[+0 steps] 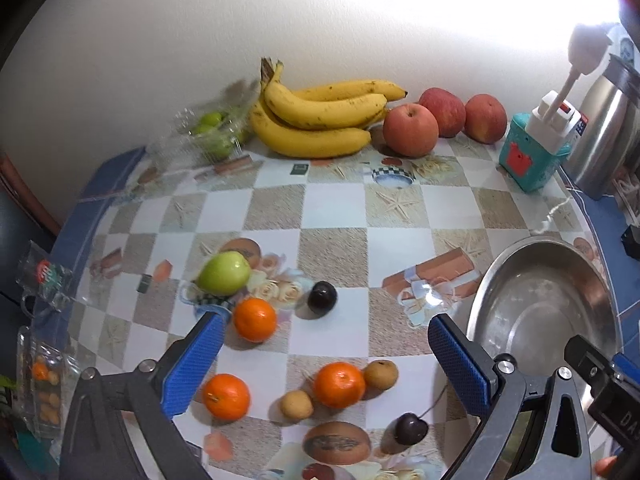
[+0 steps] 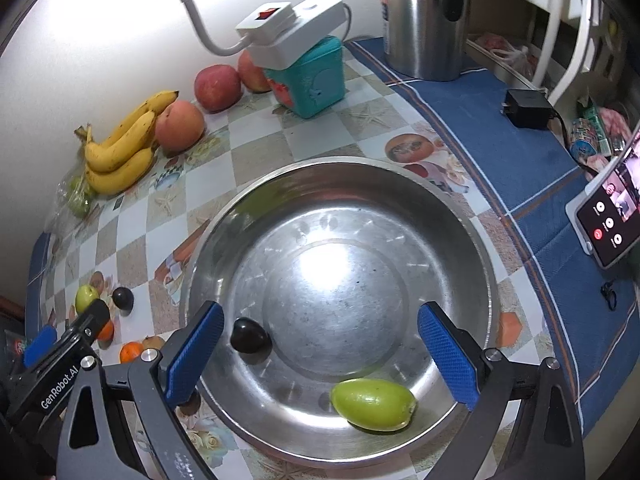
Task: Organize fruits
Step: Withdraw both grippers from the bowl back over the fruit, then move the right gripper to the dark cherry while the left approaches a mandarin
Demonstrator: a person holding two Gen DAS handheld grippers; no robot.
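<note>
Right wrist: steel bowl [image 2: 476, 248], green fruit [image 2: 374, 404], dark cherry [image 2: 249, 336]

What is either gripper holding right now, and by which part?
Nothing. The left gripper is open above the loose fruit on the table, and the right gripper is open over the steel bowl, where a green fruit and dark fruit lie free.

A steel bowl [image 2: 472, 240] holds a dark cherry [image 2: 250, 336] and a green fruit [image 2: 374, 404] lying on its side. Loose on the worktop [image 1: 340, 208] lie three oranges [image 1: 339, 385], another green fruit [image 1: 224, 273], two cherries [image 1: 322, 297] and two small brown fruits [image 1: 296, 405].
</note>
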